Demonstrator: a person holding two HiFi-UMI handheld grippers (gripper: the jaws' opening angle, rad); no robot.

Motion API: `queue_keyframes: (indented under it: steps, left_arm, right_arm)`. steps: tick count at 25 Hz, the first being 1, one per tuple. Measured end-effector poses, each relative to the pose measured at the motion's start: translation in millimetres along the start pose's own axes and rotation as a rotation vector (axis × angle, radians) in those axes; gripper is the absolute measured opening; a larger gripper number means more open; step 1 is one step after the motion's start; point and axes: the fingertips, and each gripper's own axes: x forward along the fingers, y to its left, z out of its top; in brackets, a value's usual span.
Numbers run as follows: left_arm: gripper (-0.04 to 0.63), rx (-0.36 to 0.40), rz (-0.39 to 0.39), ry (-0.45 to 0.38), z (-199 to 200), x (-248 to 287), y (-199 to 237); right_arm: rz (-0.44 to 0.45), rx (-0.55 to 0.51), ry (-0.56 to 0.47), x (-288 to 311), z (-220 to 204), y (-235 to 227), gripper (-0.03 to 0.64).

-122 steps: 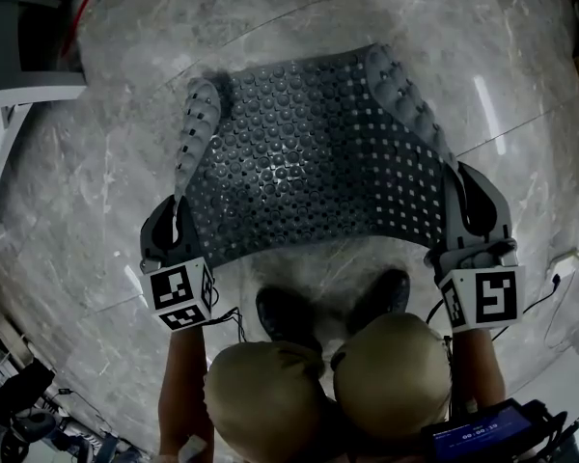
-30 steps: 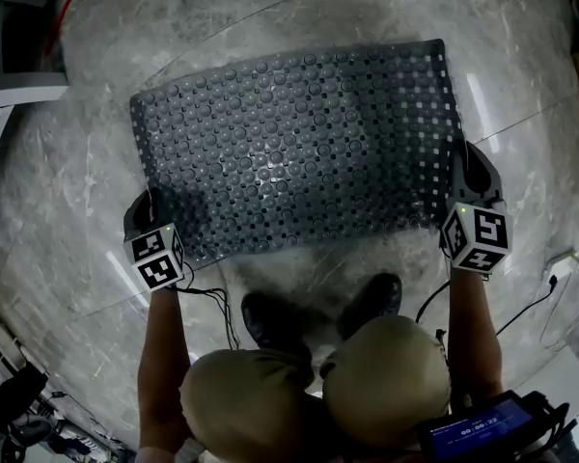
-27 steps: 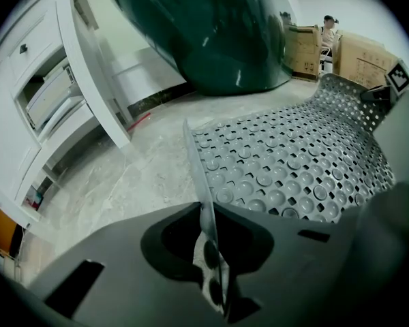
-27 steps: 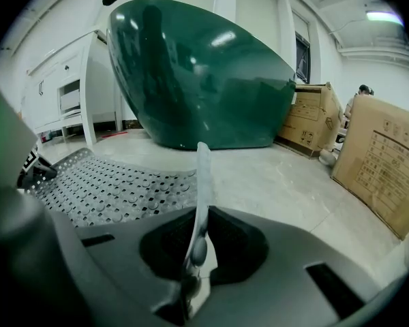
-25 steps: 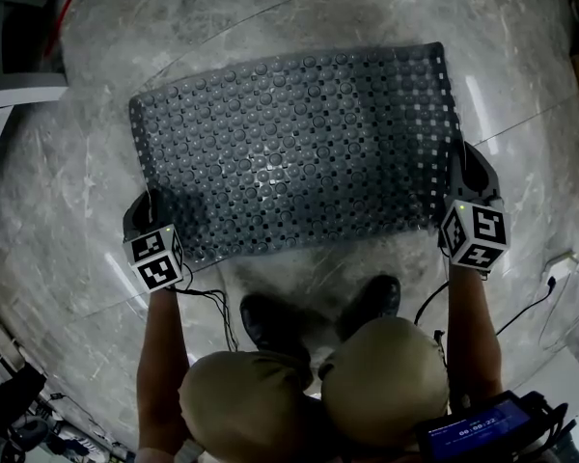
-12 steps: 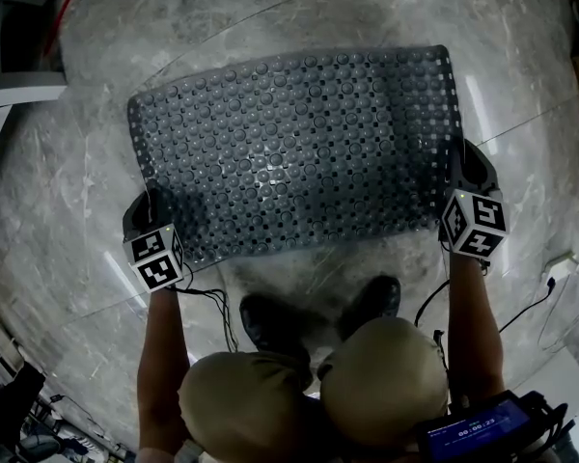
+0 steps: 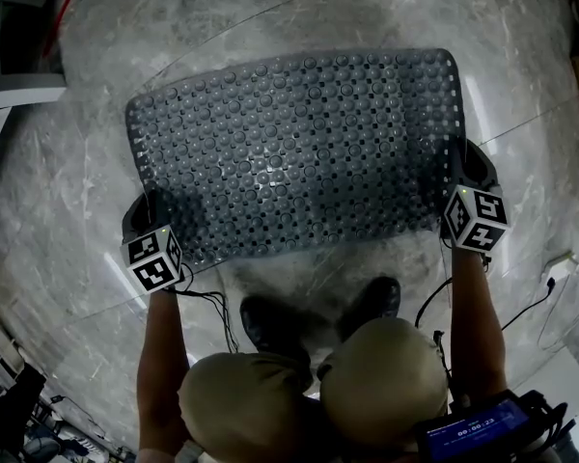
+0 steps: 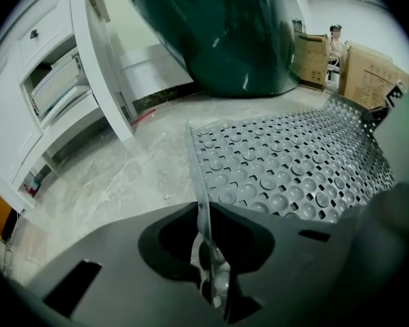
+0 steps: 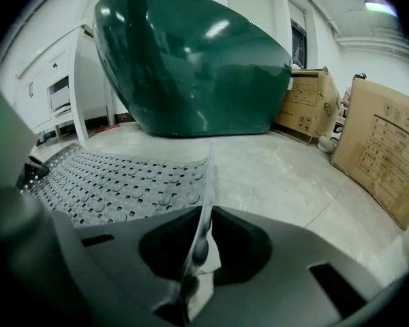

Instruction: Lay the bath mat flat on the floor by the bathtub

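Note:
The grey perforated bath mat (image 7: 294, 152) with round suction bumps is spread out open over the marble floor, held by its two near corners. My left gripper (image 7: 152, 222) is shut on the mat's near left corner, the edge pinched upright between its jaws (image 8: 204, 251). My right gripper (image 7: 460, 183) is shut on the near right corner (image 9: 199, 244). The mat (image 8: 286, 176) stretches away from each gripper toward the dark green bathtub (image 9: 191, 67), which also fills the top of the left gripper view (image 8: 225, 33). The mat (image 9: 116, 182) lies low over the floor.
A white cabinet with open shelves (image 8: 61, 94) stands left of the tub. Cardboard boxes (image 9: 378, 148) stand at the right, with a person (image 8: 337, 39) far behind. My shoes (image 7: 318, 316) are just behind the mat. Cables (image 7: 212, 302) trail from the grippers.
The mat went from curled at both sides to fully spread. Over the last second both grippers sank slightly and the mat settled lower and flatter toward the floor.

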Motion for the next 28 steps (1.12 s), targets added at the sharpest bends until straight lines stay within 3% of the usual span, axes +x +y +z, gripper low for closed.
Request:
queue_keyframes:
  steps: [6,9,13,15,20,28]
  left_arm:
    - [0.051,-0.028,0.014,-0.068,12.6,-14.0,5.5]
    - [0.123,-0.049,0.032,-0.123,26.3,-23.2,15.7]
    - [0.123,-0.072,0.04,-0.195,49.8,-37.2,23.1]
    - [0.07,-0.069,0.011,-0.219,57.9,-40.5,16.4]
    - [0.046,-0.041,-0.063,-0.187,45.4,-26.9,-10.3]
    - [0.048,-0.001,-0.047,-0.093,25.3,4.3,8.2]
  right_arm:
    - [-0.017,-0.002,-0.02,-5.3,7.8,-5.7,0.063]
    - [-0.035,-0.012,-0.051,-10.6,18.6,-8.2,0.098]
    - [-0.072,-0.046,-0.103,-22.6,35.7,-9.1,0.098]
    - [-0.066,-0.05,-0.114,-26.9,37.5,-5.9,0.066]
    - [-0.036,-0.022,-0.012,-17.5,3.1,-6.3,0.041]
    - [-0.04,0.007,0.07,-2.8,-24.4,-19.3,0.041]
